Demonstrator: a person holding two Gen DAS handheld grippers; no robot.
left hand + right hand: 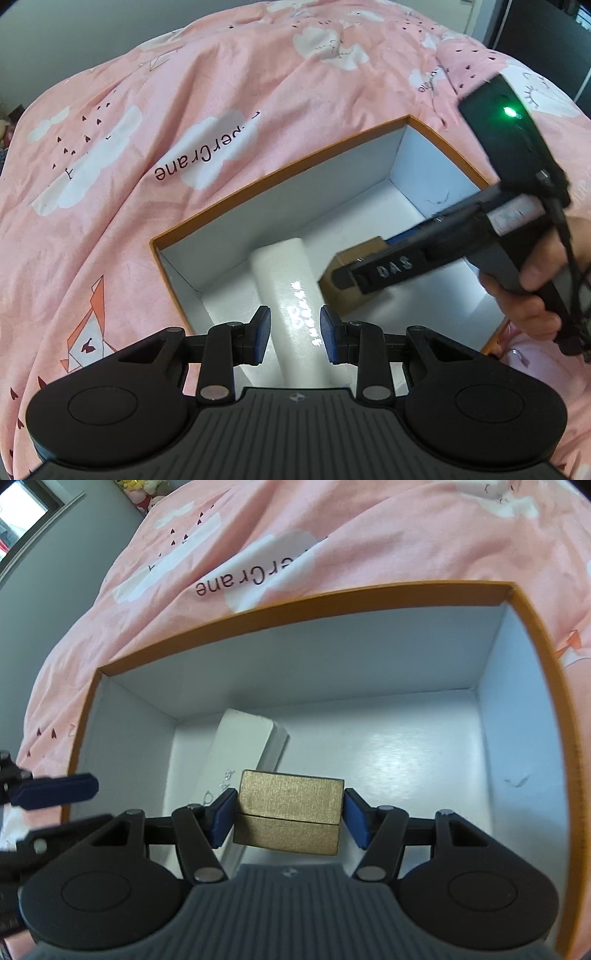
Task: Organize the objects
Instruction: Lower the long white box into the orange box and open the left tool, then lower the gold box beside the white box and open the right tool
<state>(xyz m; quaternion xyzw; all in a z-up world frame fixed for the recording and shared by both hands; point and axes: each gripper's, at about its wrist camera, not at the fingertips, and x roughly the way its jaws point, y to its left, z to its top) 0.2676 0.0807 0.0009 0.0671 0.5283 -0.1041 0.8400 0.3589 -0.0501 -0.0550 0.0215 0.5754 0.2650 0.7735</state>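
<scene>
Right tongs point(289, 821) hold the gold box point(290, 814) over the orange box point(532, 635); left tongs point(294, 338) narrow, seemingly empty; next, lower and release

We see the orange-rimmed box point(532, 635) open on top, its right half floor bare. On the left, a long white box point(243, 746) lies inside; the right gripper point(354, 269), clamping a gold box point(290, 818), seemingly crowds the middle.
</scene>
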